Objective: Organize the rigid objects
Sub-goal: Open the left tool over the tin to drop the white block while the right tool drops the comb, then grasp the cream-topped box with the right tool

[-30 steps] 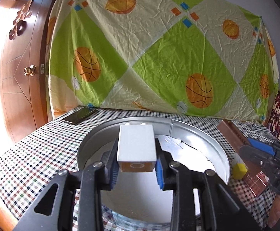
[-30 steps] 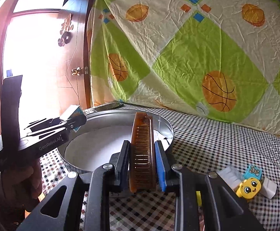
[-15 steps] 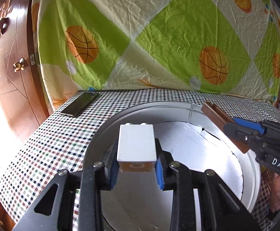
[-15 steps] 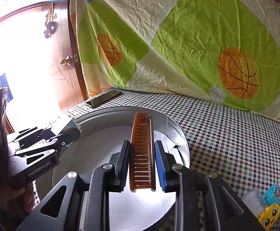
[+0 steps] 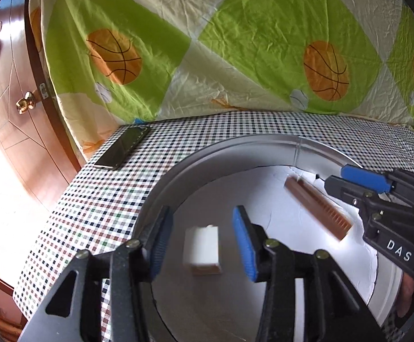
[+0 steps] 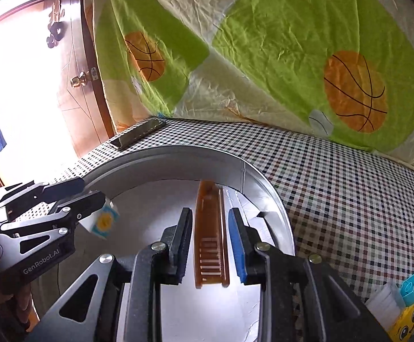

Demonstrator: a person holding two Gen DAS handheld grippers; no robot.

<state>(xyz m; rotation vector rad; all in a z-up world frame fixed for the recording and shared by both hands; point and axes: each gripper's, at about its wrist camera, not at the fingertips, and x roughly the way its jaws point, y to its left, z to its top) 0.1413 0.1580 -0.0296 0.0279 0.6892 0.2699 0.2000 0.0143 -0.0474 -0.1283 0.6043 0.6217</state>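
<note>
A basketball-print sheet [image 5: 235, 42] hangs behind a tabletop [image 5: 207, 136] covered in small-check cloth, with a wooden door [image 5: 10, 108] to the left. Most of the near cloth is taken by a wide round metal tray [image 5: 224, 151] with a low rim and white floor; bare checks run past its far and right sides. A dark phone [image 5: 121, 148] lies near the tabletop's far left edge, apart from the tray.

Over the tray the left claw [image 5: 204, 242] is opening, its pads clear of a white block [image 5: 202, 249], blurred, with a tan end face, between them. The right claw [image 6: 209, 245] is also opening, its pads apart from the slim amber comb [image 6: 210, 236] lengthwise between them. Small toy blocks [image 6: 406, 307], blue, yellow and white, sit on the cloth right of the tray.
</note>
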